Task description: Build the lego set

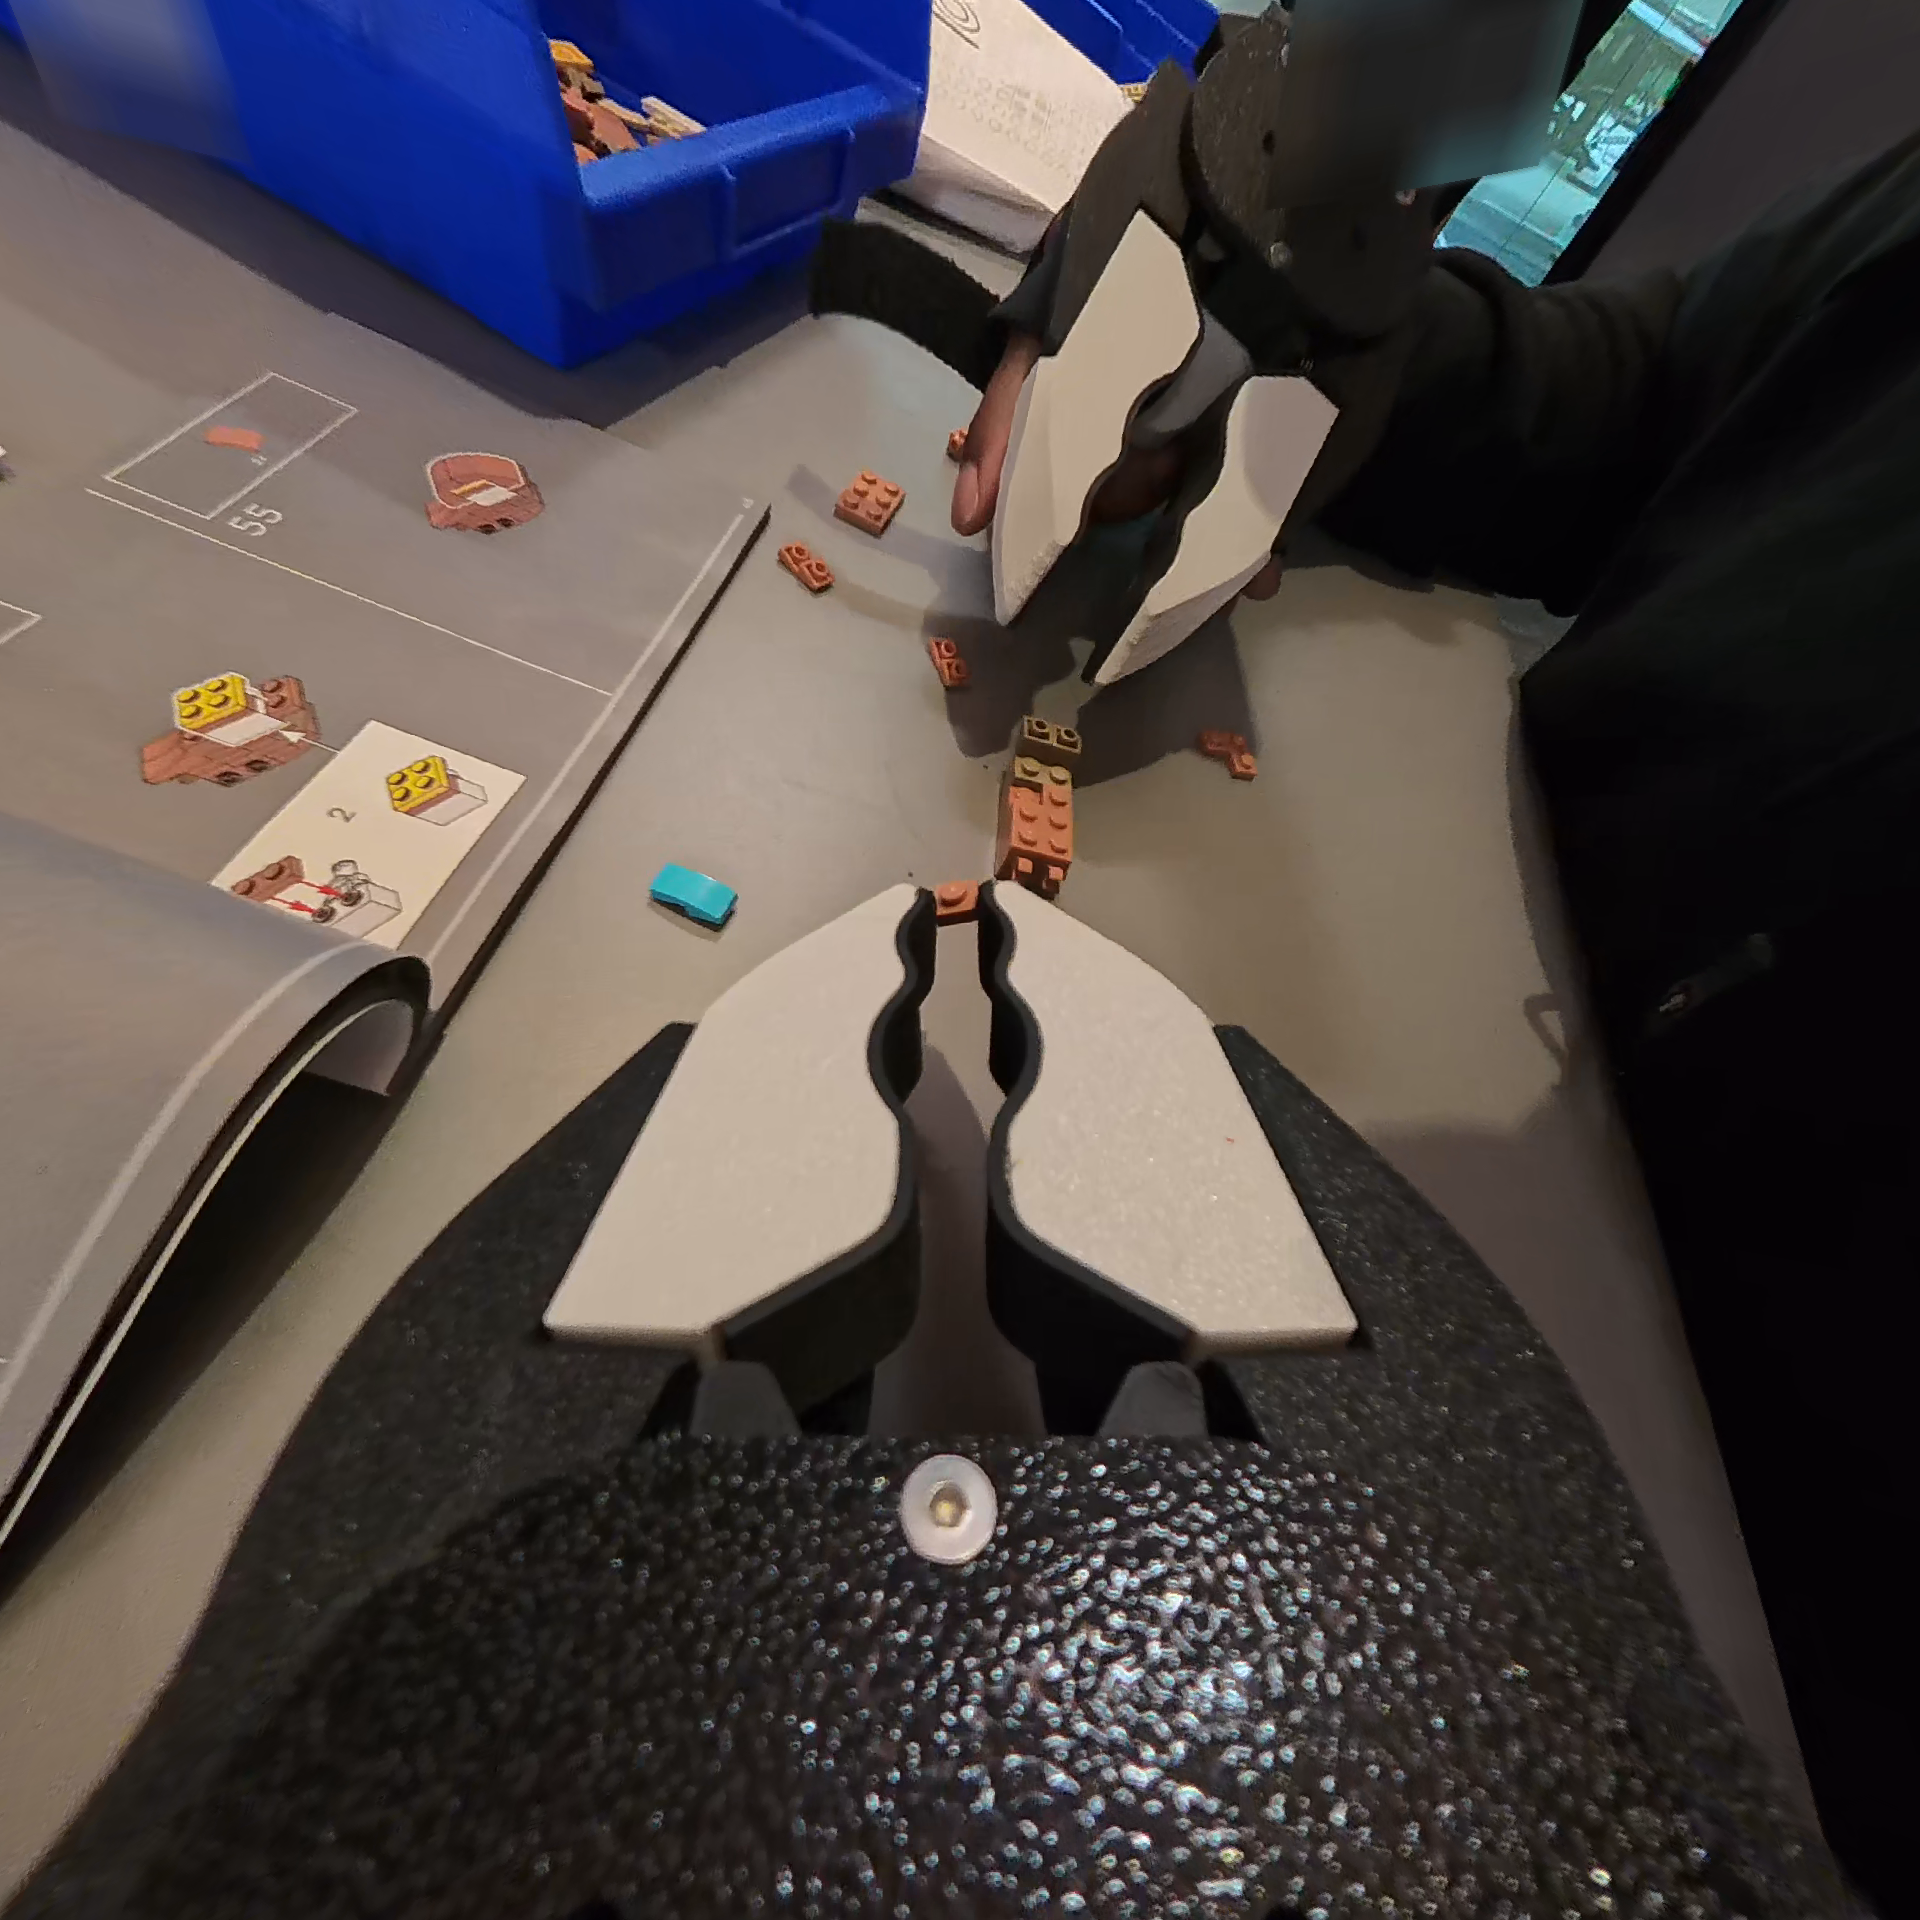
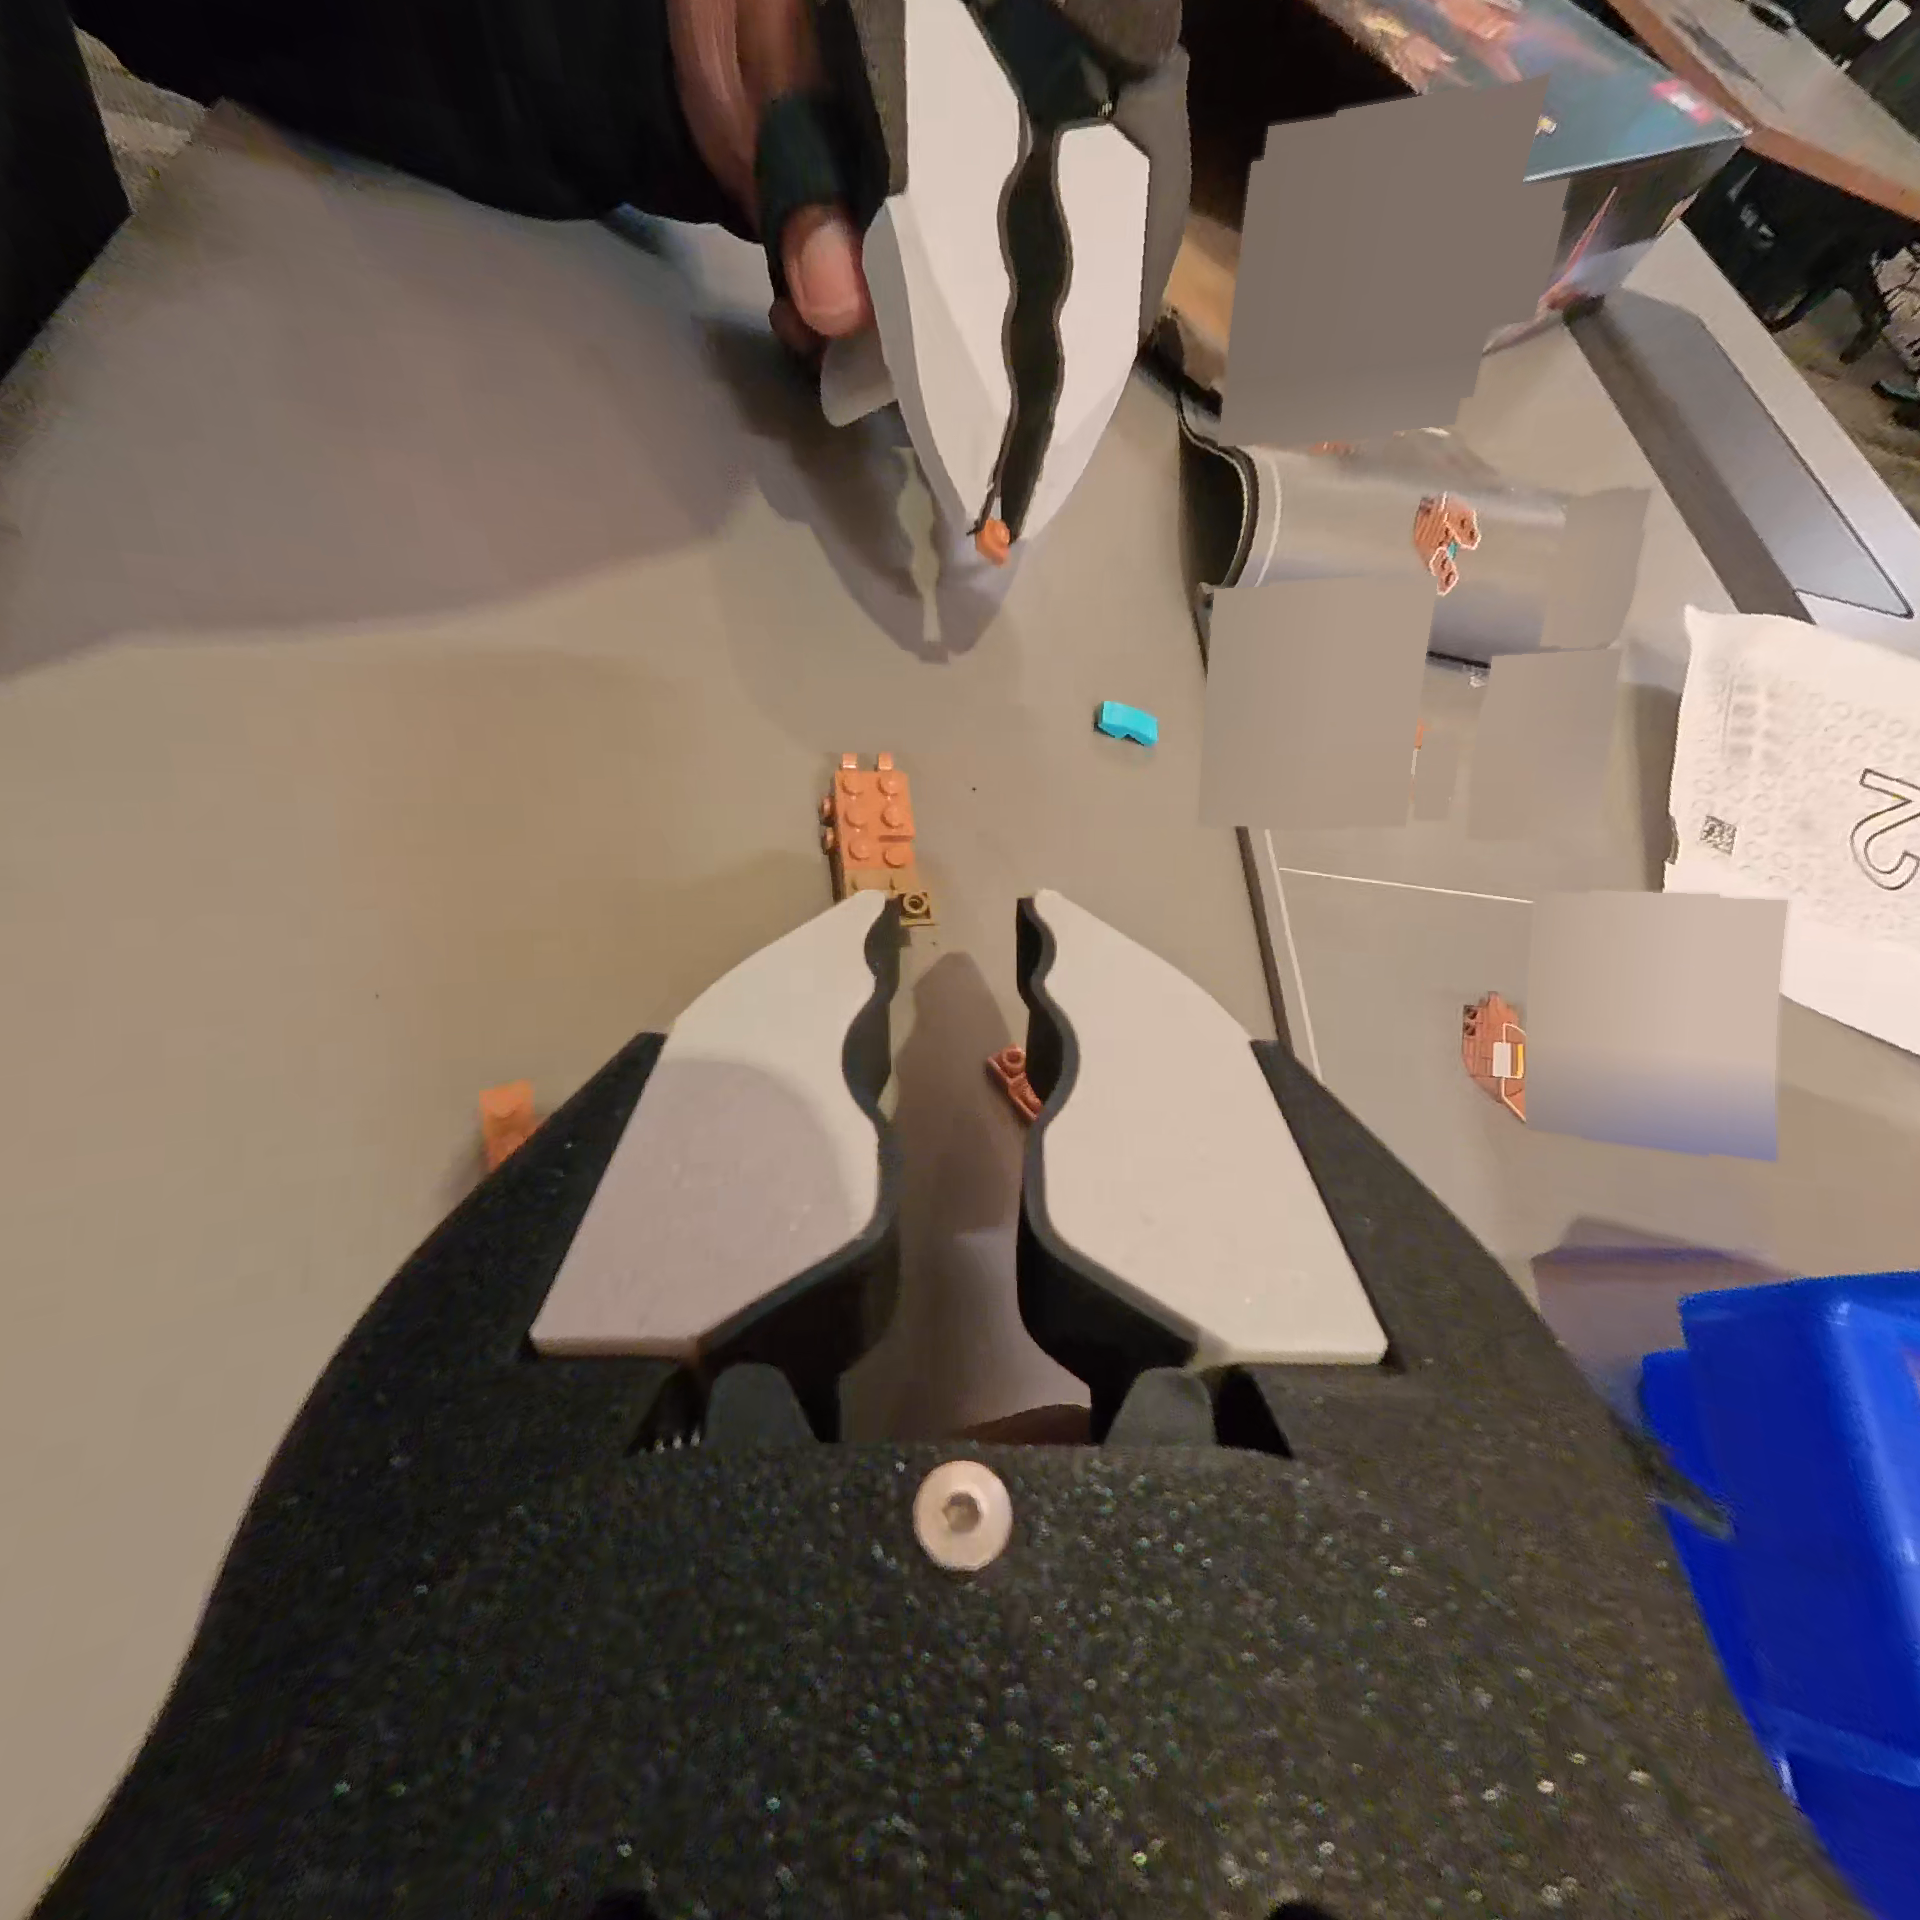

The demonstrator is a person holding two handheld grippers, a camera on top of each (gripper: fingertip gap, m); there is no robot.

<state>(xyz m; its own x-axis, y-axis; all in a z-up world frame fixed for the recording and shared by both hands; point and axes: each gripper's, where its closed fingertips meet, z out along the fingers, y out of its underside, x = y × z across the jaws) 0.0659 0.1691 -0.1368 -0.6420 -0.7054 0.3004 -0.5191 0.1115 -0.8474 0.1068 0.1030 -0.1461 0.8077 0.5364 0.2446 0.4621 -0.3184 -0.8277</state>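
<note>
Grey tabletop [image 1: 810, 748]: left gripper [image 1: 957, 900] pinches a small brown plate [image 1: 956, 900]; right gripper [image 2: 956, 909] gapes, seemingly empty, near a brown brick assembly [image 2: 873, 831].

Dim warm overhead light, soft shadows on table [image 1: 1351, 935], wide-angle warp, edges blurry.

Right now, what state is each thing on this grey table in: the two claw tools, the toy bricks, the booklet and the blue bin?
Left gripper: shut on a tiny brown one-stud plate.
Right gripper: open, holding nothing.
Brown and olive brick assembly: lying on the grey table.
Turquoise curved tile: lying loose.
Instruction booklet: open.
Blue plastic bin: holds brown pieces.
</note>
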